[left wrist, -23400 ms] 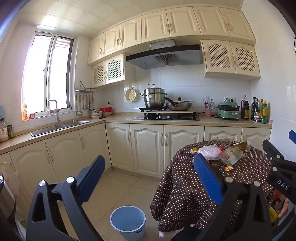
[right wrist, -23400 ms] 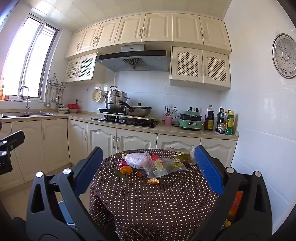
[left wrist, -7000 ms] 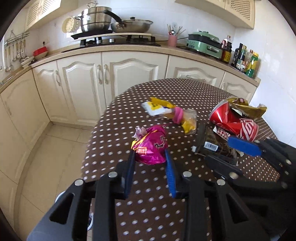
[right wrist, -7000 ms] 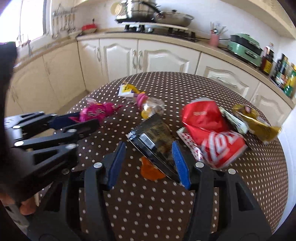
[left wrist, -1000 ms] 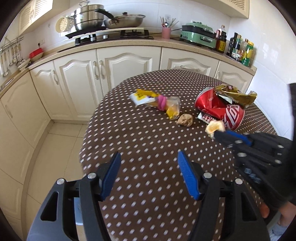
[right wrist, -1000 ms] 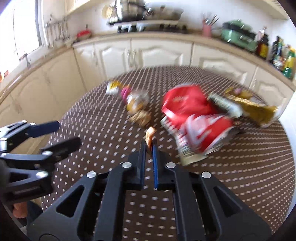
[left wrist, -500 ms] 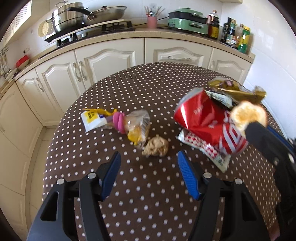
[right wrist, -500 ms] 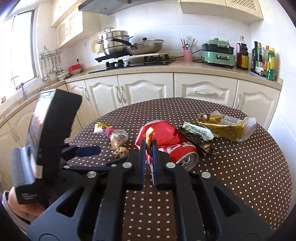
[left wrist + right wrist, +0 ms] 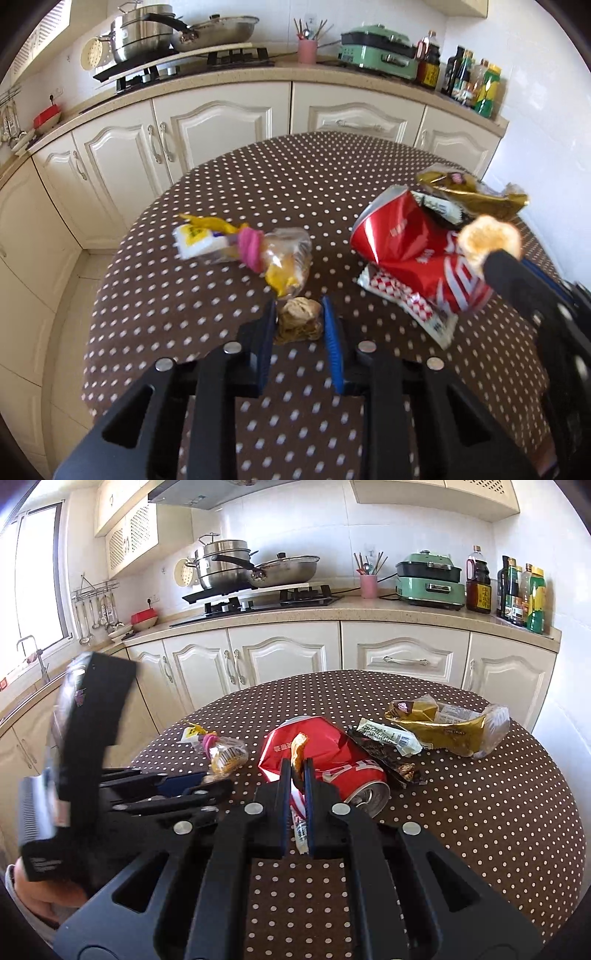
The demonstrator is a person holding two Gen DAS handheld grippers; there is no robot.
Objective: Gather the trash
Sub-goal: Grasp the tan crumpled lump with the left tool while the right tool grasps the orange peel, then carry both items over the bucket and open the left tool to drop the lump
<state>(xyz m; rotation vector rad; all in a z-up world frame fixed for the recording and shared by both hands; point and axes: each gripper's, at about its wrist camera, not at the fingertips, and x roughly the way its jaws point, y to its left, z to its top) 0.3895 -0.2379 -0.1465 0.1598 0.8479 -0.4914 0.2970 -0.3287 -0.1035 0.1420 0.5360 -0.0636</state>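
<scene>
On the brown polka-dot table [image 9: 258,177] my left gripper [image 9: 298,314] is shut on a crumpled brown food scrap [image 9: 298,318] resting on the cloth. My right gripper [image 9: 296,767] is shut on an orange peel piece [image 9: 297,751], held above the table; it shows in the left wrist view [image 9: 487,242] too. A crushed red can [image 9: 406,247] lies on a red-white wrapper [image 9: 410,302]. A clear bag with a pink tie [image 9: 273,254], a yellow-white packet [image 9: 199,236] and a gold wrapper [image 9: 469,192] lie around.
A black wrapper [image 9: 384,755] and a white-green packet [image 9: 388,734] lie beside the can [image 9: 332,760]. Cream cabinets [image 9: 221,125] and a counter with a stove, pots, a green cooker [image 9: 430,579] and bottles [image 9: 521,594] stand behind the table.
My left gripper has moved forward and down and closed its jaws on the brown scrap. My right gripper has stayed shut on the peel, nearly still.
</scene>
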